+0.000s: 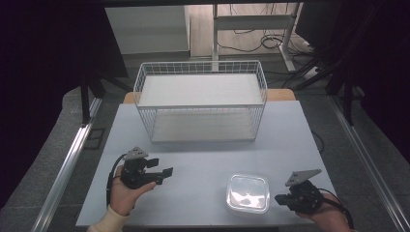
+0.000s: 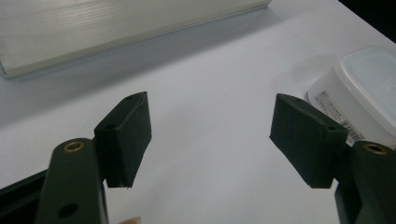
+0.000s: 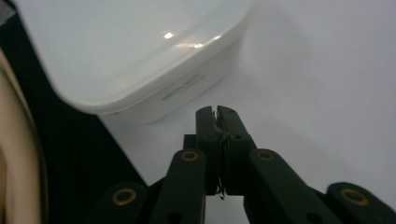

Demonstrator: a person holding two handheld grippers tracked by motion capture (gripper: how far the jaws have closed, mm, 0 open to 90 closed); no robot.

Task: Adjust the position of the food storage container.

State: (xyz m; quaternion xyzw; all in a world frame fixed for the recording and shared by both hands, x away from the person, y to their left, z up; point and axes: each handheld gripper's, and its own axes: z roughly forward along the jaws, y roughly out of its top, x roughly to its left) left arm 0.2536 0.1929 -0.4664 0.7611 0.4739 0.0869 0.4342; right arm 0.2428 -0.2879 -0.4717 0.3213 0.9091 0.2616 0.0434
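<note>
White lidded plastic container [image 1: 248,193] near the front edge of the grey table [image 1: 203,145], in front of the white wire basket [image 1: 200,99] and well apart from it. Right gripper [image 3: 216,112] just beside the container's right side, jaws pressed together on nothing, tips close to its wall without touching. Left gripper [image 1: 162,175] well to the container's left, jaws spread wide, nothing between them.
</note>
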